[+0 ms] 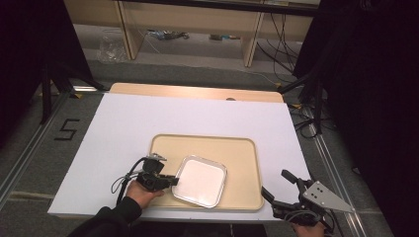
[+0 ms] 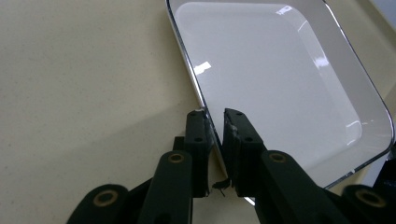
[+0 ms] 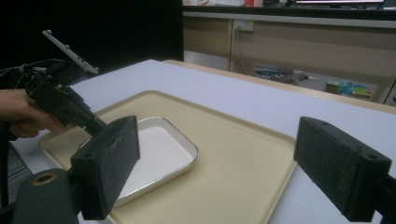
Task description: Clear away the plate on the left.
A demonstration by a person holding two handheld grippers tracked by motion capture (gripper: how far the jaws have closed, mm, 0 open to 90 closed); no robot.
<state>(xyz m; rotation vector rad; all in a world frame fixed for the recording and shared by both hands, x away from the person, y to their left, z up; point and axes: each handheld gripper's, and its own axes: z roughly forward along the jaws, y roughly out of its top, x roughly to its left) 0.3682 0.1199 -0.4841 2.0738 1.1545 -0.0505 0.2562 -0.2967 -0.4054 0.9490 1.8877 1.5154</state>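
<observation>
Surface: white board over a wooden table (image 1: 197, 92), with dark curtains at the sides and wooden furniture legs and cables on the floor behind
Tray: my beige serving tray (image 1: 247, 148) lies flat on the board, nearer my edge of it
Dish: a square white dish with a thin metallic rim (image 1: 201, 180) sits inside the tray, towards its left front part, turned a little askew
Left gripper: my left gripper (image 2: 215, 122) has its jaws pinched on the dish's near left rim, one pad outside, one inside
Right gripper: my right gripper (image 3: 215, 158) hangs off the board's front right corner with its jaws spread wide, holding nothing, well apart from the dish
Done, as I judge it: the rim is caught
Left to do: I can't tell whether the dish is lifted off the tray floor; moving or setting it down remains
</observation>
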